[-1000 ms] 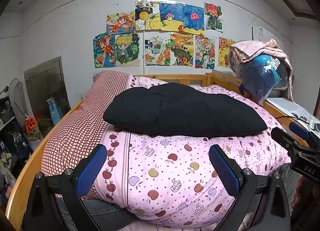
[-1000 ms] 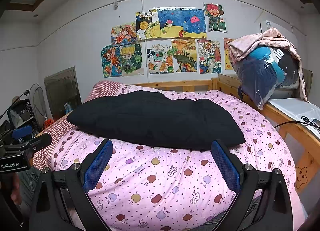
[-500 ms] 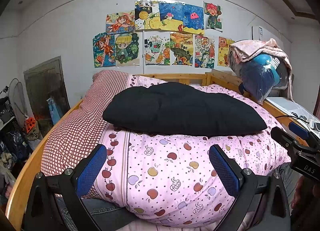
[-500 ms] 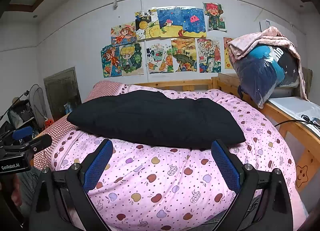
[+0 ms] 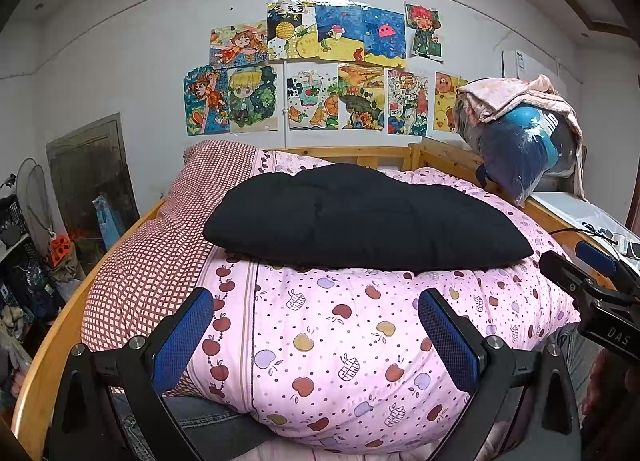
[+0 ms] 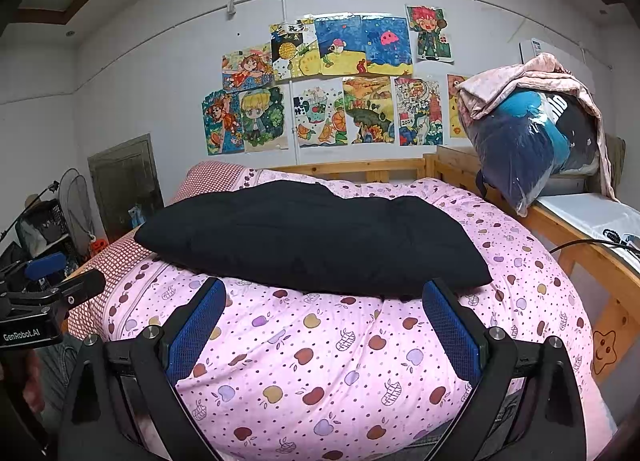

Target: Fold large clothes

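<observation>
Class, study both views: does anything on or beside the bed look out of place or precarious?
Yes. The clear plastic bag of blue and dark clothes, draped with a pink blanket, perches tilted on the wooden bed frame's rail, overhanging it. The black folded garment lies neatly on the pink apple-print quilt.

My left gripper (image 5: 316,335) hangs with jaws wide apart, empty, above the pink quilt (image 5: 340,325); the folded black garment (image 5: 360,217) lies on the quilt beyond; right gripper (image 5: 592,281) visible at right edge
</observation>
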Available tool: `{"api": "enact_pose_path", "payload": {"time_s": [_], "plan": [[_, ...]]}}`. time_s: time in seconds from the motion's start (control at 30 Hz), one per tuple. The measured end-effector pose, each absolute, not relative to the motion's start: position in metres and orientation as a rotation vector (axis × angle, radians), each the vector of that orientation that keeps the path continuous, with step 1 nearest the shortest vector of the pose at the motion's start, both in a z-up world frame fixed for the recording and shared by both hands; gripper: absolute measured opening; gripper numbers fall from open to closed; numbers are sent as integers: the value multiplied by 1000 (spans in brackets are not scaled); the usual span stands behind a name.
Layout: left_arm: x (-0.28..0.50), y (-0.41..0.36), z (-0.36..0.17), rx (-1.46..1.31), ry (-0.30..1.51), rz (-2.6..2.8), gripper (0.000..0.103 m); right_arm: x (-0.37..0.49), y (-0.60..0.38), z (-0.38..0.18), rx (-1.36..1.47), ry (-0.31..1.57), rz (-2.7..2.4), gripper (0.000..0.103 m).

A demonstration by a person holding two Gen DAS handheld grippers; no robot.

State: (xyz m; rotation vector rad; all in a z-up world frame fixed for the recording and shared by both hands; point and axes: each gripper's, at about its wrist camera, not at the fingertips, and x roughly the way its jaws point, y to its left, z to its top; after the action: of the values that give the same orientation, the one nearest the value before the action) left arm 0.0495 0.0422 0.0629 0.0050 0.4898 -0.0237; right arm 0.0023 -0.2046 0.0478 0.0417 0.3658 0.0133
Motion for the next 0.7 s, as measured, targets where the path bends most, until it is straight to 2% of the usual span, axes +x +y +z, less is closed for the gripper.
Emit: {"api": "enact_pose_path", "payload": {"time_s": [0.7], "plan": [[46, 40, 60, 6, 495, -27, 103, 2, -202, 46, 44, 367, 11, 97]]}}
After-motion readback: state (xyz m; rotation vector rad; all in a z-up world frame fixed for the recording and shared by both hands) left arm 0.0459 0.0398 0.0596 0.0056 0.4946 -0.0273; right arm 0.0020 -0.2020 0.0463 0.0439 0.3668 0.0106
